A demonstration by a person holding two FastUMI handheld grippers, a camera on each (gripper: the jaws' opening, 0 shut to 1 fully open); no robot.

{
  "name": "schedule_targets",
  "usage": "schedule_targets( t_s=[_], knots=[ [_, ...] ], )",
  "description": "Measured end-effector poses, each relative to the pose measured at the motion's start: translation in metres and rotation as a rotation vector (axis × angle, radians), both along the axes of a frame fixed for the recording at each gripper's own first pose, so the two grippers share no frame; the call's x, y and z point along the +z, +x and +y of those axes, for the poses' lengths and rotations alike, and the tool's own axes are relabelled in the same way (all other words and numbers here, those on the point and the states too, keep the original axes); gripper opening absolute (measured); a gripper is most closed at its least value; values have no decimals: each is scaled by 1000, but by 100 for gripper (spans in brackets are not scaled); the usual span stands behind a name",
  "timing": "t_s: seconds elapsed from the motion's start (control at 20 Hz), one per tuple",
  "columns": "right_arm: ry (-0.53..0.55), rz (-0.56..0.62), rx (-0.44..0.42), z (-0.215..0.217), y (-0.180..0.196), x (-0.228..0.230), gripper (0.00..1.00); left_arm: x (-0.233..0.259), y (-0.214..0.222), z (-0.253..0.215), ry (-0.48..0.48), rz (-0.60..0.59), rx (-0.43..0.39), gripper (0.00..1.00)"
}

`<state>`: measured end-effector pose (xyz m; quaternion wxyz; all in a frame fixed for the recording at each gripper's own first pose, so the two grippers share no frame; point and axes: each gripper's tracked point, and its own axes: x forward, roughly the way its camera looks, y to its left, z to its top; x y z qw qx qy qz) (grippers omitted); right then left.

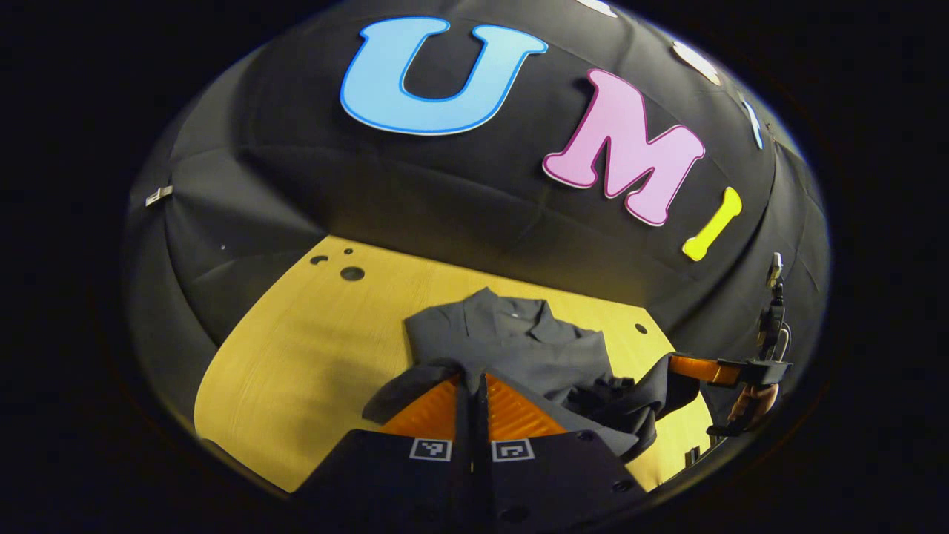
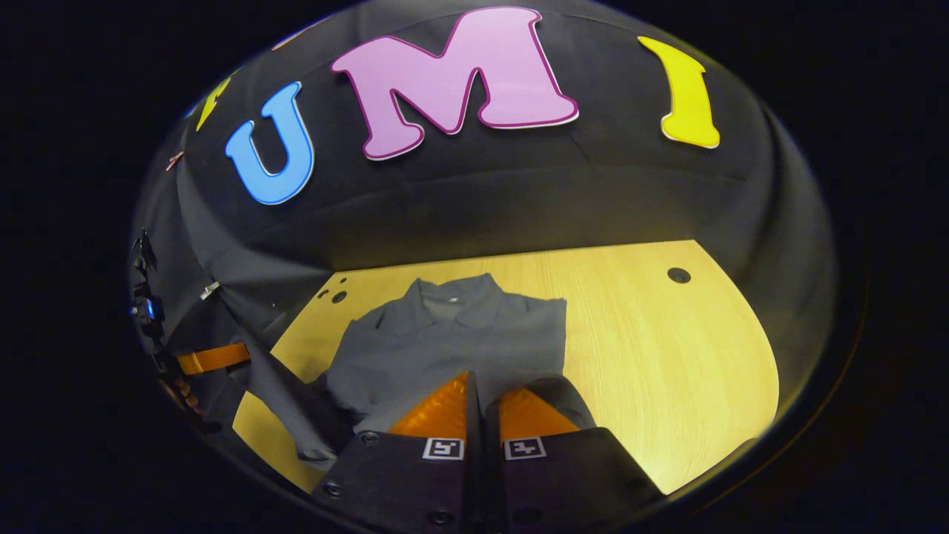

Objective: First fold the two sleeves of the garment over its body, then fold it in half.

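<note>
**Both hems pinched, half-fold under way**

On the yellow worktop (image 1: 296, 356) the grey shirt (image 1: 519, 341) lies centre frame in the left gripper view, collar toward the wall. The left gripper (image 1: 471, 386) is clamped on the near edge of the cloth at lower centre. The right gripper (image 2: 478, 386), lower centre in its own view, is likewise closed on the near edge (sleeves look tucked in). Best carried level and together toward the collar, so the fold lands square.

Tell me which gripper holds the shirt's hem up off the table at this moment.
Both do: the left gripper and the right gripper are each shut on the gray polo shirt, whose collar end lies flat on the wooden table.
</note>
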<state>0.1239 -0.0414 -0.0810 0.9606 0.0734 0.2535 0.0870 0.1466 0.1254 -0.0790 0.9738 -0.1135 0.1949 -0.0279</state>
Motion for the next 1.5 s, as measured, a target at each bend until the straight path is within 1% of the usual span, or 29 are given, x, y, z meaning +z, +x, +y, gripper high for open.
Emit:
schedule_targets(
  t_s=[0.15,0.2,0.25,0.5,0.6,0.75,0.85,0.9,0.95,1.0,1.15,1.25,1.3,1.35,1.4,1.45,1.5],
  knots=[
    [-30,-66,-7,-7,31,17,5,14,35,3,7,-47,1,5],
    [-26,-84,-13,-7,42,22,5,19,47,2,0,-59,0,2],
    [-18,-100,-19,-7,53,26,5,25,59,1,-11,-77,0,5],
    [-35,-154,-29,-14,108,30,5,35,125,18,-16,-130,28,5],
    [-39,-163,-35,-18,131,24,5,33,151,25,-3,-146,38,5],
    [-16,-171,-65,-25,167,16,5,29,191,32,31,-169,38,5],
    [-13,-178,-85,-32,191,9,5,25,218,35,25,-179,39,5],
    [-13,-177,-93,-35,201,5,5,21,230,39,28,-181,46,9],
    [-14,-172,-103,-38,211,-1,5,16,241,43,24,-184,51,5],
    [-10,-168,-109,-41,219,-6,5,11,251,44,12,-186,58,5],
    [-3,-131,-132,-48,237,-28,5,-1,267,47,-36,-190,78,5],
    [14,-93,-148,-50,243,-44,6,-13,273,50,-44,-175,90,5],
    [22,-72,-157,-51,244,-51,8,-20,275,51,-42,-162,96,6],
    [31,-51,-166,-51,244,-58,14,-24,273,52,-35,-147,103,7],
    [36,-44,-175,-53,242,-55,17,-27,272,58,-16,-135,126,12],
    [32,-47,-186,-56,241,-51,36,-27,269,63,-3,-129,142,16],
    [36,-56,-190,-59,239,-45,43,-24,264,62,-6,-126,148,14]
  ],
)
